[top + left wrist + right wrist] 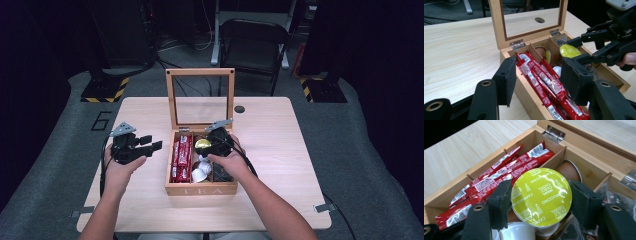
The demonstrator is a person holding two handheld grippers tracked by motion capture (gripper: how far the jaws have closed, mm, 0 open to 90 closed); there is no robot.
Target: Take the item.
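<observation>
My right claw (540, 202) is pinching the yellow-lidded capsule (541, 196) by its rim over the tea box's (200, 190) middle compartment, a light, likely crushable thing with a slick foil top, while my left claw (150, 142) is hovering spread over the worktop (280, 200).

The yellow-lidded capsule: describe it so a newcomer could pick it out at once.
Find the open wooden tea box mid-table. In its middle compartment, beside the red sachets, the capsule sits between the right hand-held gripper jaws. Its yellow-green lid reads CAPPUCCINO; neighbouring capsules are white or brown.
</observation>
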